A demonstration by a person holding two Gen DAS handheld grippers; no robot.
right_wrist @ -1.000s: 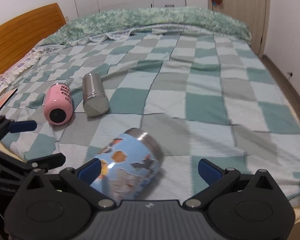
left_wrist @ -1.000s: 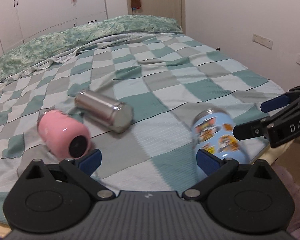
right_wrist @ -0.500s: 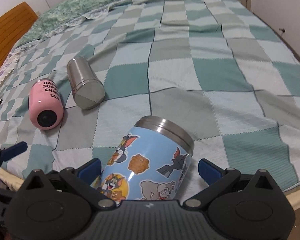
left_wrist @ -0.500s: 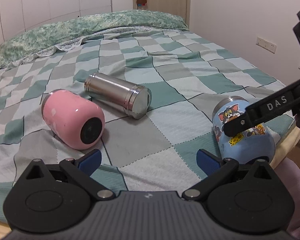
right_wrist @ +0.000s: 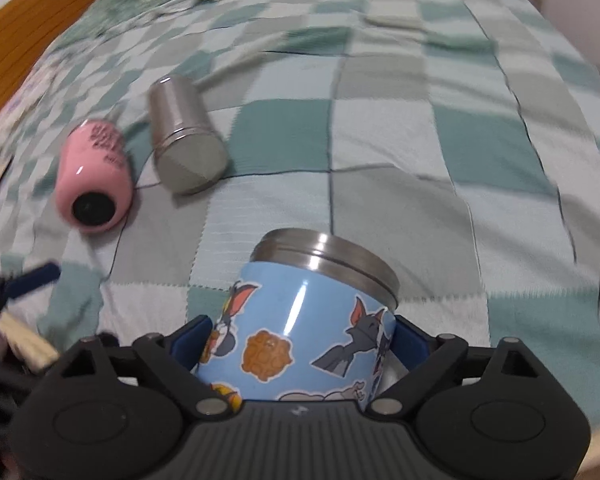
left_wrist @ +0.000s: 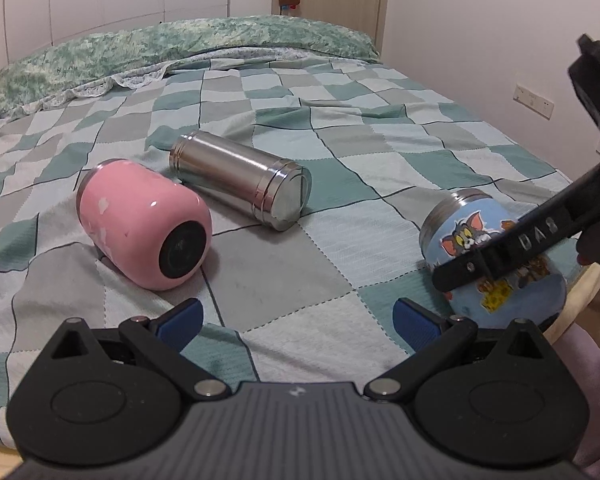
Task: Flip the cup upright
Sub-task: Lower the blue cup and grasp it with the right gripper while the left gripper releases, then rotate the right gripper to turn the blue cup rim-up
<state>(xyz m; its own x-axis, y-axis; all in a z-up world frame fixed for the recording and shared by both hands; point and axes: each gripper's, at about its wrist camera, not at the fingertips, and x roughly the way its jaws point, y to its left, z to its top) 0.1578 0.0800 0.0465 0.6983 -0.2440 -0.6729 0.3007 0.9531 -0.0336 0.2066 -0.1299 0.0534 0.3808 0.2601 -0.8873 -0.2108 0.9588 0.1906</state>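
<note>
A light-blue cartoon cup with a steel rim lies on its side near the bed's front edge, rim pointing away. My right gripper has a blue pad on each side of its body, closed against it. In the left wrist view the cup sits at the right with the right gripper's black finger across it. My left gripper is open and empty above the quilt. A pink cup and a steel flask lie on their sides to the left.
The checked green and grey quilt covers the bed. The wooden bed edge is just right of the blue cup. A wooden headboard is at far left, a white wall with sockets on the right.
My right gripper has moved forward and down around the blue cup and its pads have closed in on it. The left gripper has drifted slightly closer to the pink cup.
</note>
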